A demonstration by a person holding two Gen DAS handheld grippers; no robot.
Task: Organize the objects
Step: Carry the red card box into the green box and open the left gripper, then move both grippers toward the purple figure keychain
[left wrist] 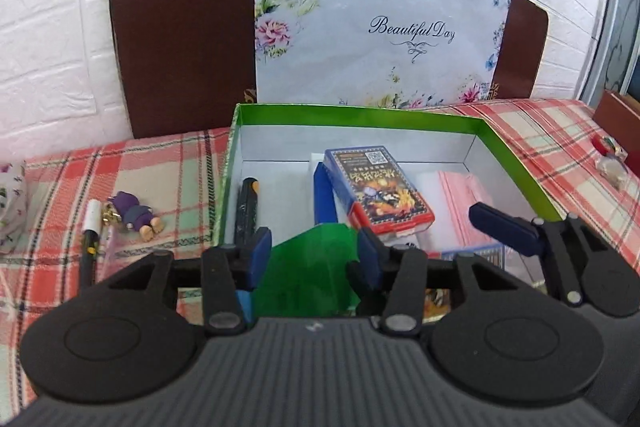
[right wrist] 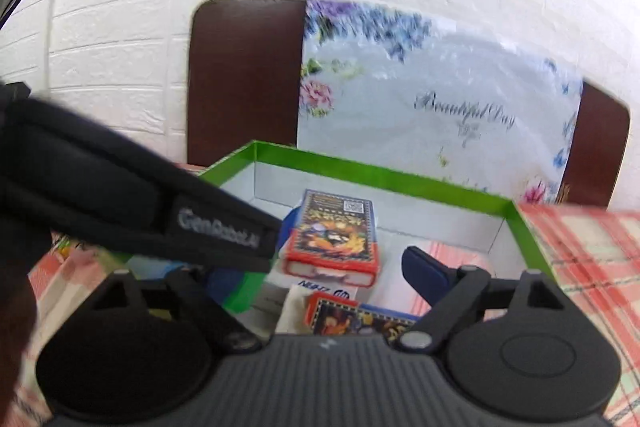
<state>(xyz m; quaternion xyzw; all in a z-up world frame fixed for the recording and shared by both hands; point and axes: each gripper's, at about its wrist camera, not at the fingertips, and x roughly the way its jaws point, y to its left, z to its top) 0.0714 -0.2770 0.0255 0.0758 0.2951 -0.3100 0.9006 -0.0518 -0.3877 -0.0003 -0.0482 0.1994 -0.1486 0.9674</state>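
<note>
Several things already lie inside the open green-walled cardboard box with the white lining point(left wrist: 360, 111), so you look well past halfway, by my reading. Inside it, the pink paper stack point(left wrist: 460, 203) sits by its right wall. The blue-and-red card pack point(left wrist: 380, 191) is at its middle, propped aslant on what lies under it, its long axis running from the box's near wall to its far wall, red end towards you. A black stick-like item point(left wrist: 246, 211) lies along its left wall.

Left of the box, on the cloth, the purple doll keyring point(left wrist: 134, 215) and the white-capped black pen point(left wrist: 90, 231) remain to be stowed.

Your right gripper point(right wrist: 314, 271) hangs over the box with its jaws spread and nothing held. Your left gripper point(left wrist: 314, 251) is at the box's near wall with a translucent green plastic piece point(left wrist: 312, 267) between its pads; whether they pinch it I cannot tell
</note>
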